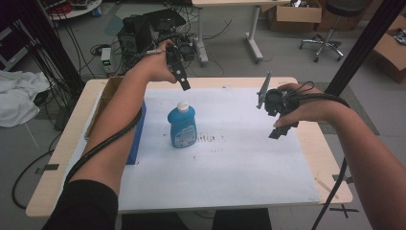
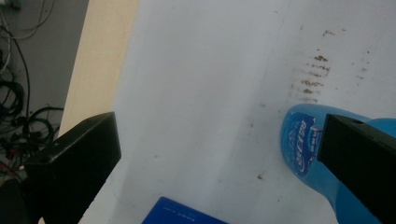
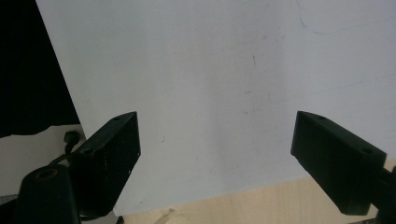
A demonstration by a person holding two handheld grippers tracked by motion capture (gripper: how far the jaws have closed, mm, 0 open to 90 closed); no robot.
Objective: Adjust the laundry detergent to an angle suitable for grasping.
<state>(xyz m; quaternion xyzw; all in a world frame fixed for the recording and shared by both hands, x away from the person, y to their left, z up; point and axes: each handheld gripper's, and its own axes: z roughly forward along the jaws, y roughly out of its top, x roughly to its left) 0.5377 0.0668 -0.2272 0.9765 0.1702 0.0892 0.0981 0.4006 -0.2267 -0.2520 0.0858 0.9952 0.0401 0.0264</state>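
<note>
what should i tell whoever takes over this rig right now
Left gripper: open, holding nothing, raised over the far side of the table behind the blue bottle.
Right gripper: open, holding nothing, raised over the right of the white sheet.
Bottle: upright on the sheet, white cap on, untouched.
Done: nothing visible yet.
Left: probably grasping the bottle; the left gripper is nearer.

The high view looks forward and down from above the person's side, far enough to take in the whole light wooden desk (image 1: 57, 158). Both gripper views look down closely at the white paper sheet (image 1: 230, 167) (image 2: 196, 93) (image 3: 210, 93). The left gripper view shares the blue plastic bottle (image 1: 182, 125) (image 2: 303, 144) with the high view.
</note>
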